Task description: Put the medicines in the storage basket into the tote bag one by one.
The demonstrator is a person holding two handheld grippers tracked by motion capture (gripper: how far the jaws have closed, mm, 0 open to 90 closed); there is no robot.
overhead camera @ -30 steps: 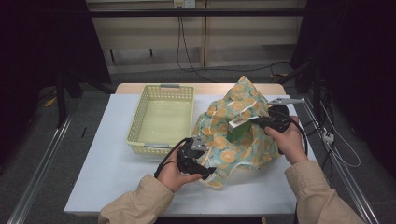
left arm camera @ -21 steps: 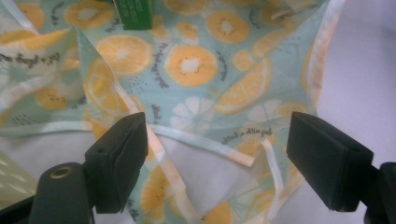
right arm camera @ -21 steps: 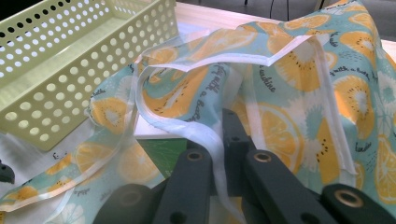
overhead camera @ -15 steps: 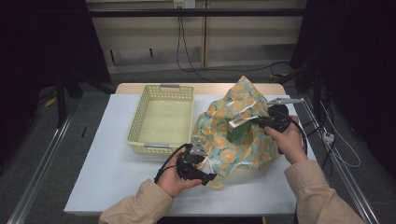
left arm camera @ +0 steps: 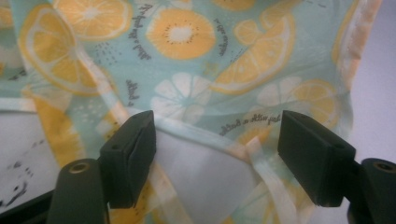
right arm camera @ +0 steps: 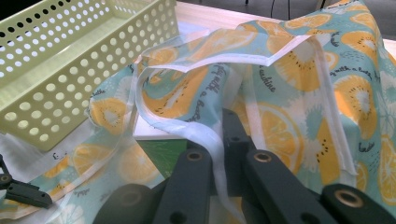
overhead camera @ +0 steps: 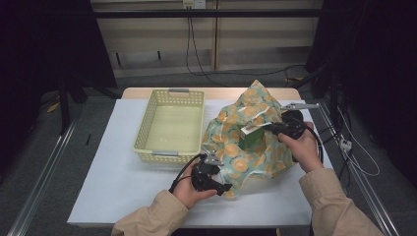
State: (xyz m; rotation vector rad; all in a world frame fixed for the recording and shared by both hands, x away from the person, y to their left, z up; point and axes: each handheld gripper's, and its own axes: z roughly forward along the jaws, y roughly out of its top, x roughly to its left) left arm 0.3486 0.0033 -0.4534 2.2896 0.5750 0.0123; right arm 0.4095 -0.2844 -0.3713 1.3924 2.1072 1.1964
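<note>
We see a thin, pale green cloth printed with orange citrus slices and edged in white tape [overhead camera: 251,142] heaped on the right half of the white tabletop [overhead camera: 113,182], its left side touching the pale yellow perforated plastic basket [overhead camera: 169,125] that stands beside it; the right tongs [overhead camera: 255,130] are pinched shut on a fold of that cloth and hold it raised, so the fabric peaks above them, and in the right gripper view the white tape hem [right arm camera: 210,135] runs down between the closed jaws; under the lifted fabric we make out a dark green block with a white top [right arm camera: 163,151], which may be a small box, though the view there is too cramped for us to be sure; the left tongs [overhead camera: 223,189] sit low at the cloth's near edge, close over the tabletop; in the left gripper view [left arm camera: 215,154] their jaws stand apart on either side of the hemmed edge, having just been closing, with the hem between them but the pads not pressing on it.
</note>
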